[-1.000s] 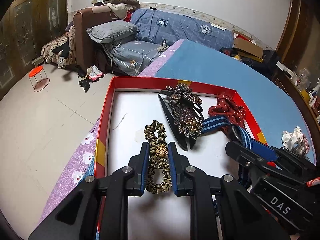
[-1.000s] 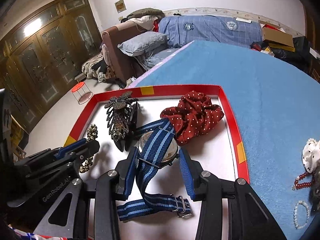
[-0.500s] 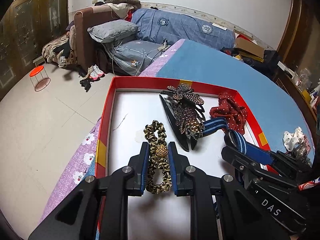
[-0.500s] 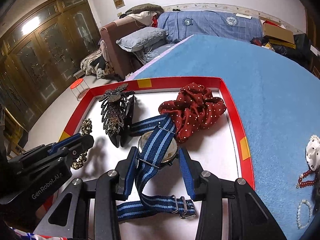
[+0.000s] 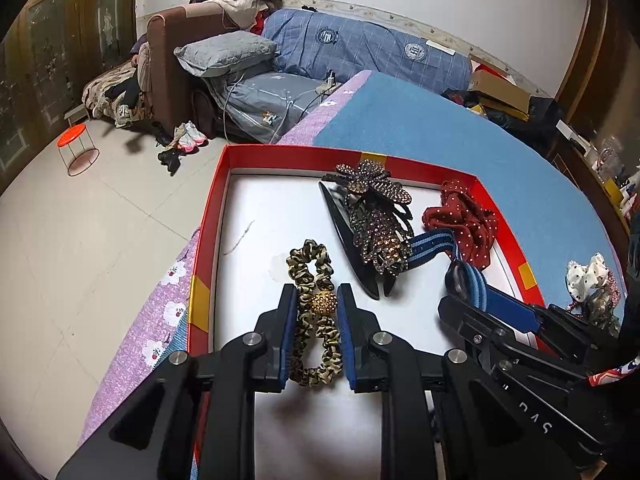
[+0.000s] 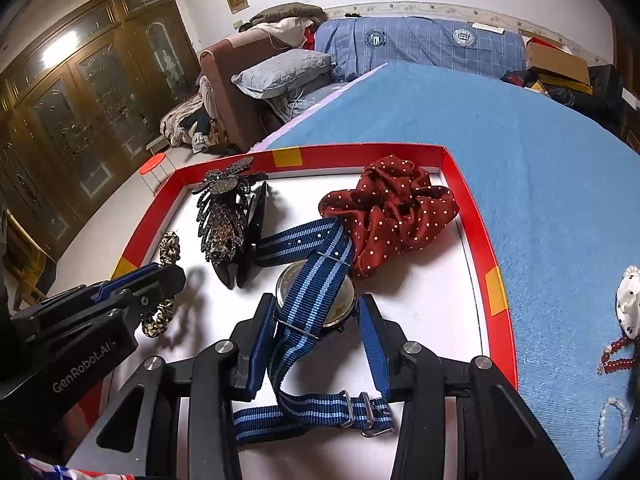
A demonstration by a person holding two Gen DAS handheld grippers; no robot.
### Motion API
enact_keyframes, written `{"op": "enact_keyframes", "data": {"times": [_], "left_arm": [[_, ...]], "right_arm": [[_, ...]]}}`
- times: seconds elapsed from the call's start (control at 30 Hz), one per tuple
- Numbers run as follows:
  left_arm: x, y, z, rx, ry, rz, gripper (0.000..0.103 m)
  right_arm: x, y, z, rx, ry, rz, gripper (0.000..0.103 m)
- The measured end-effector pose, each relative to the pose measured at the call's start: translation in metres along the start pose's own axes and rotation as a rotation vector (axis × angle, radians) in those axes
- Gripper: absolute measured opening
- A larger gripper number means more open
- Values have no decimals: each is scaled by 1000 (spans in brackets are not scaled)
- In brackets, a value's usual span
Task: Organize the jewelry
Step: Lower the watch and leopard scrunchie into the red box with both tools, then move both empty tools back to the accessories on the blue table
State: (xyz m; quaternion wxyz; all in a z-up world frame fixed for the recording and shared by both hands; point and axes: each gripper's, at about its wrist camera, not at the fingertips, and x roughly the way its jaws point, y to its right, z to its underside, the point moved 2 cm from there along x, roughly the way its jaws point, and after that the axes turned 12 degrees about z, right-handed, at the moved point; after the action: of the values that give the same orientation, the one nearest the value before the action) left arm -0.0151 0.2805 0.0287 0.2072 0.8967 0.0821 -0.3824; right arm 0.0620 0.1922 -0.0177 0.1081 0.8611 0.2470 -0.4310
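A red-rimmed tray (image 5: pixel 208 216) with a white floor sits on the blue tabletop. My left gripper (image 5: pixel 318 300) is shut on a leopard-print scrunchie (image 5: pixel 308 256) with a gold bead, resting on the tray floor. My right gripper (image 6: pixel 316 312) is shut on a watch with a blue striped strap (image 6: pixel 312 276), also low over the tray. A rhinestone butterfly hair claw (image 5: pixel 376 216) and a red polka-dot scrunchie (image 6: pixel 392 208) lie in the tray behind them. The right gripper also shows in the left wrist view (image 5: pixel 480 300).
On the blue cloth right of the tray lie a white dotted scrunchie (image 5: pixel 586 276), a red bead bracelet (image 6: pixel 616 356) and a pearl bracelet (image 6: pixel 610 424). Beyond the table edge are the floor, a sofa and a red stool (image 5: pixel 78 148).
The right gripper with the watch has shifted slightly inside the tray; the left gripper stays clamped on the leopard scrunchie.
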Motion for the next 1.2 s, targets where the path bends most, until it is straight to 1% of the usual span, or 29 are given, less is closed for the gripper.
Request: {"op": "enact_keyframes", "data": {"times": [0.1, 0.23, 0.47, 0.7, 0.83, 0.93, 1.03, 1.1, 1.2], "left_arm": [[0, -2, -1, -6, -2, 5, 23], [-1, -2, -2, -6, 5, 4, 36], [-11, 5, -2, -8, 32, 18, 37], [-36, 34, -4, 54, 84, 33, 39], [-45, 64, -1, 106, 95, 61, 40], [-44, 90, 3, 149, 86, 86, 41], [-40, 117, 11, 191, 65, 116, 41], [-37, 134, 16, 222, 49, 132, 41], [-32, 159, 25, 267, 28, 150, 41]], "right_arm": [[-1, 2, -1, 10, -6, -16, 47], [-6, 5, -1, 18, 2, -25, 48], [-28, 14, 0, 46, 47, -56, 48], [-60, 37, 7, 94, 98, -84, 48], [-82, 64, 14, 137, 132, -83, 48], [-95, 87, 17, 172, 148, -80, 49], [-107, 115, 26, 209, 166, -54, 51], [-116, 138, 33, 233, 180, -37, 55], [-131, 175, 45, 273, 203, 9, 57]]}}
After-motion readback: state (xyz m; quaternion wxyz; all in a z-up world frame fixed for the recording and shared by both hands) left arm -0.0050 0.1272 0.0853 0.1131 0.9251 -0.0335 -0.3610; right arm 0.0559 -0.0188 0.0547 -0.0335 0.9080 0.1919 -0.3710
